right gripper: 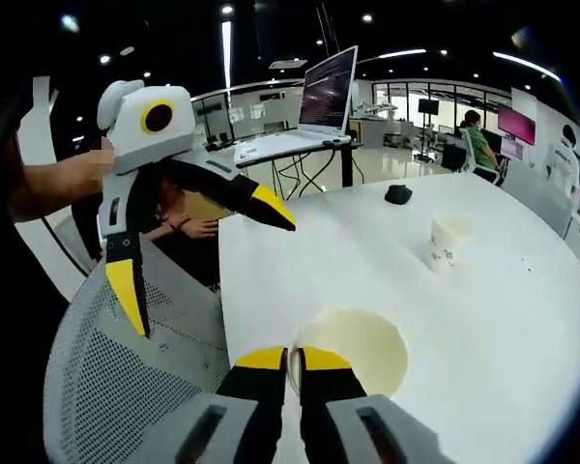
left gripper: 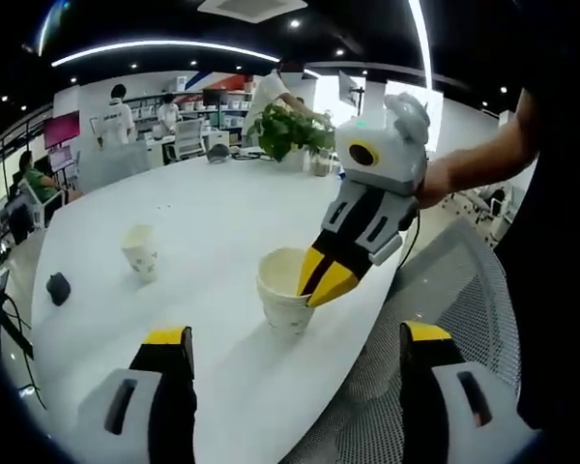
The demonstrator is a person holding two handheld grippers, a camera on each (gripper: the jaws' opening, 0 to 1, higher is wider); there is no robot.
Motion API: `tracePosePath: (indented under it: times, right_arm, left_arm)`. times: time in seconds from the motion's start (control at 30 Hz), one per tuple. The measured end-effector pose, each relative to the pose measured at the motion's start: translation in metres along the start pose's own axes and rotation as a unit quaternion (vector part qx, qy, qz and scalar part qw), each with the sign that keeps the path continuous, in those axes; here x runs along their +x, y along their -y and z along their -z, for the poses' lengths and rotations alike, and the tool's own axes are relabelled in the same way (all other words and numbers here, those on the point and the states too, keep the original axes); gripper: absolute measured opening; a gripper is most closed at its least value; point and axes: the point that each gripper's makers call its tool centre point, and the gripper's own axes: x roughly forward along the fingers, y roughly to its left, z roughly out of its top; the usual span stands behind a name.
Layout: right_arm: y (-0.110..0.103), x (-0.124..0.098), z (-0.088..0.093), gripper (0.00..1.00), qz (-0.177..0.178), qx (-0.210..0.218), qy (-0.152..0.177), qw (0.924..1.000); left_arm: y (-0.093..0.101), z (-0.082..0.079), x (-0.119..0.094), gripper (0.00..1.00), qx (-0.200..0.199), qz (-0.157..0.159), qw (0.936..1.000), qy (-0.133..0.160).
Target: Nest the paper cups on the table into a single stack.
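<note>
Right gripper [right gripper: 294,360] jaws pinching near cup's [right gripper: 353,350] rim, seemingly empty inside, left gripper [left gripper: 295,338] jaws wide, far cup [left gripper: 140,251] apart.

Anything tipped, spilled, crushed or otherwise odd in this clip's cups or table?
Nothing stands out. The near paper cup stands upright by the table edge, its rim pinched by the right gripper. The far paper cup also stands upright, apart. The left gripper hangs open. No spill shows.
</note>
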Motion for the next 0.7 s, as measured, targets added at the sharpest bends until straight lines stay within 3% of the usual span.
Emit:
tracePosePath:
  times: [0.4, 0.7]
  right_arm:
    - [-0.001, -0.007, -0.008, 0.14, 0.017, -0.006, 0.017, 0.9997]
    - [0.006, -0.025, -0.014, 0.31, 0.054, 0.011, 0.052, 0.9972]
  left_arm:
    - [-0.006, -0.001, -0.003, 0.86, 0.003, -0.006, 1.0, 0.002]
    - [-0.027, -0.008, -0.004, 0.83, 0.007, -0.015, 0.9998, 0.012]
